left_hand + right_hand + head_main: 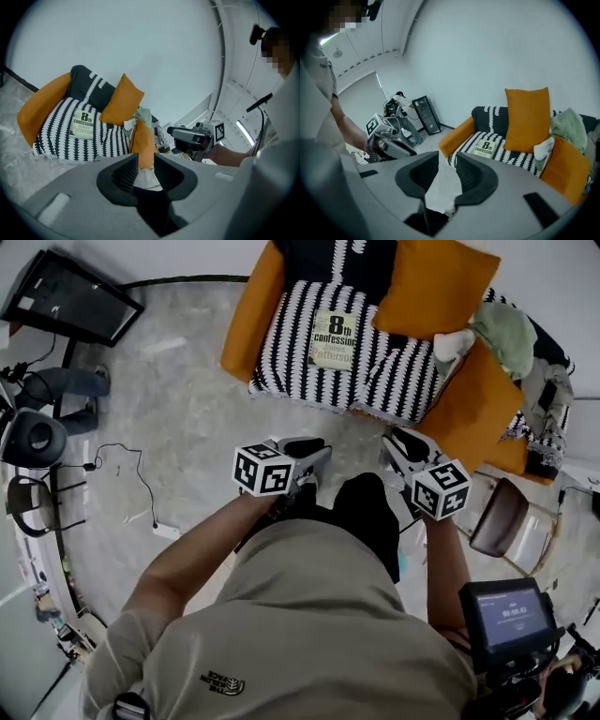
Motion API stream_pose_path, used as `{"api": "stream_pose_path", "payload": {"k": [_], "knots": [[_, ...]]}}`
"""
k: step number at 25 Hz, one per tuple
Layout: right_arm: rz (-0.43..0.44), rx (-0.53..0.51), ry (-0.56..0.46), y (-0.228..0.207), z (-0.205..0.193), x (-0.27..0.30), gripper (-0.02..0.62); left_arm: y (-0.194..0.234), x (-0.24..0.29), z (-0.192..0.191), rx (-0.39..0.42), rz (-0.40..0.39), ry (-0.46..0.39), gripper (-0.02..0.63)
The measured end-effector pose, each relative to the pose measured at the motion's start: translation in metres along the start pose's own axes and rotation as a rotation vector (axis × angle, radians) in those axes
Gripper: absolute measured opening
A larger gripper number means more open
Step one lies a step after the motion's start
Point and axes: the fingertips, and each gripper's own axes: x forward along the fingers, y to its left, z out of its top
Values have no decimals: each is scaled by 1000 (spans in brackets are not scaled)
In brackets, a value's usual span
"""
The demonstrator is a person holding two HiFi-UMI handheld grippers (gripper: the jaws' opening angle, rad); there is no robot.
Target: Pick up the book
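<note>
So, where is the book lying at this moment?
In the head view, the book lies flat on the striped sofa seat at top centre, just left of the upright orange cushion.

Book (334, 340) cover: "8th confession", "Patterson"; shirt (225, 681): "The North Face".

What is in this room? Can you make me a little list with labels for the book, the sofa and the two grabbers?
book: pale green paperback book, lying flat on the sofa seat
sofa: black-and-white striped sofa with orange sides
cushion: orange square cushion leaning on the backrest
left gripper: jaws apart, empty, short of the sofa
right gripper: jaws apart, empty, short of the sofa
</note>
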Motion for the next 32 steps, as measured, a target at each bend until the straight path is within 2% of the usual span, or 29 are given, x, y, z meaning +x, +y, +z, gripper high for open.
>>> {"api": "stream_pose_path", "payload": {"k": [2, 9, 15, 18, 22, 26, 32], "knots": [[23, -18, 37, -19, 9, 25, 127, 16, 13, 12, -23, 4, -6, 87], [123, -97, 153, -96, 40, 114, 127, 82, 57, 38, -201, 57, -71, 91], [244, -148, 269, -175, 61, 206, 127, 154, 113, 48, -340, 174, -58, 97], [300, -193, 324, -210, 65, 256, 127, 189, 139, 53, -417, 228, -81, 97], [354, -262, 401, -253, 59, 321, 127, 234, 174, 57, -489, 276, -99, 98], [383, -286, 463, -292, 49, 384, 127, 273, 205, 53, -568, 294, -111, 113], [393, -376, 525, -337, 18, 476, 130, 341, 230, 41, -605, 367, -75, 126]]}}
